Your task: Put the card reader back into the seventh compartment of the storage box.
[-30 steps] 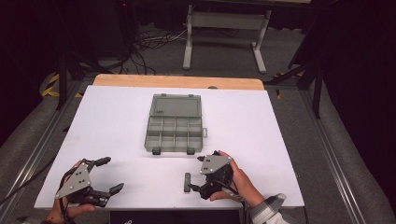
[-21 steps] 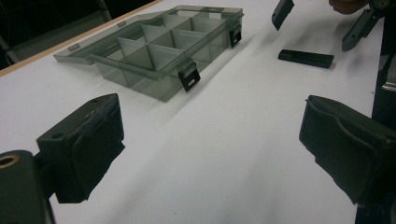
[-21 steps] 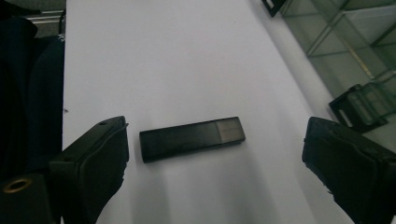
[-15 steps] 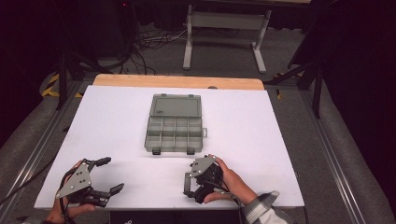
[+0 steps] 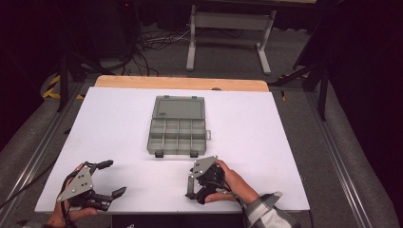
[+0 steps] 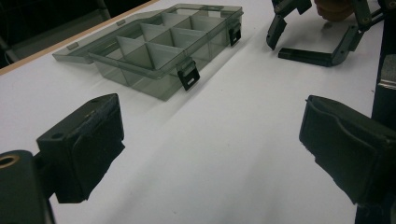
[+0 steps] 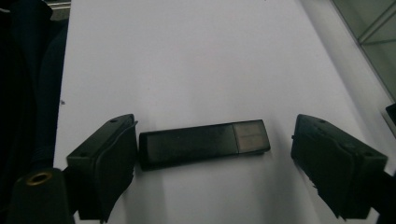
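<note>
Black stick [image 7: 204, 143] between closing right hand-held gripper [image 7: 212, 163] jaws

White table [image 5: 119, 118] with open compartment box [image 5: 178, 126] and black stick [image 7: 204, 143].

From my remote station I see a white tabletop [image 5: 119, 128] with a bare wooden strip [image 5: 180, 83] along its far edge. A smoky-grey compartment box [image 5: 178, 136] lies open at its middle, lid flat toward the far side, two black latches on the near wall. Beyond, cables [image 5: 152, 45] trail over grey carpet beside a pale metal stand [image 5: 228, 21].
</note>
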Demonstrator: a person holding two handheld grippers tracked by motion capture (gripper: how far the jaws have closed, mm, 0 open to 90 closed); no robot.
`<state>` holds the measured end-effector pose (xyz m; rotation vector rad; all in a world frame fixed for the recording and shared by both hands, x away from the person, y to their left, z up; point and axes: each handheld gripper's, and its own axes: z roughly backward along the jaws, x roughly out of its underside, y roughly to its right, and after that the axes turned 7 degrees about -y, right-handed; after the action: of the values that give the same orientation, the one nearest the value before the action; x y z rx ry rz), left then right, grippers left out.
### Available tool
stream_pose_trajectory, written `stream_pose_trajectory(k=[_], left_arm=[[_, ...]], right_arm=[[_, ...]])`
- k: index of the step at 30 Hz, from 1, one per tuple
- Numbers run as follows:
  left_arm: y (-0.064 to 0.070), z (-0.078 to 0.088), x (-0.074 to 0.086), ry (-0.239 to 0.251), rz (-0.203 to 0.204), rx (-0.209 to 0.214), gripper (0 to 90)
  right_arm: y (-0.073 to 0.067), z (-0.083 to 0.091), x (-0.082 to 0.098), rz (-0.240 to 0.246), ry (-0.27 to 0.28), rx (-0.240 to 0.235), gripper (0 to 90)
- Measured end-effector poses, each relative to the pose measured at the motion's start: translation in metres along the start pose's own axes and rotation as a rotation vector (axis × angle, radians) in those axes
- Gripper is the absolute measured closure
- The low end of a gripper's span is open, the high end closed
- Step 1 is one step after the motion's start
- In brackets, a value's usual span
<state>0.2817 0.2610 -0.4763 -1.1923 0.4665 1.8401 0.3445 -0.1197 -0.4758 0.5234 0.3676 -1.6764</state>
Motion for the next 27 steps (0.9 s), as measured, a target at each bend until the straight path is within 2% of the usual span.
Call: stream_pose_trajectory(k=[1,2,7,15,27], left_arm=[[-0.0001,0.0001,0.0,0.0,-0.002,0.001,7.4],[-0.0001,0.0001,0.0,0.0,-0.001,0.001,7.4],[-0.0001,-0.0003,0.0,-0.001,0.0,0.002,7.4],[-0.0001,-0.0007,0.0003,-0.005,0.0,0.005,7.5],[-0.0002,-0.0008,0.0002,-0.003,0.0,0.004,7.6]], right_arm=[[-0.0007,0.0005,-0.0005,-0.007,0.003,-0.018,19.0],[-0.0007,0.0005,-0.0005,-0.007,0.003,-0.018,19.0],[-0.002,0.0022,-0.0012,0.021,0.006,-0.022,30.0],[-0.0053,0.0032,-0.0022,0.018,0.004,-0.016,30.6],[-0.0101,0.0047,-0.0047,0.05,0.004,0.037,30.7]])
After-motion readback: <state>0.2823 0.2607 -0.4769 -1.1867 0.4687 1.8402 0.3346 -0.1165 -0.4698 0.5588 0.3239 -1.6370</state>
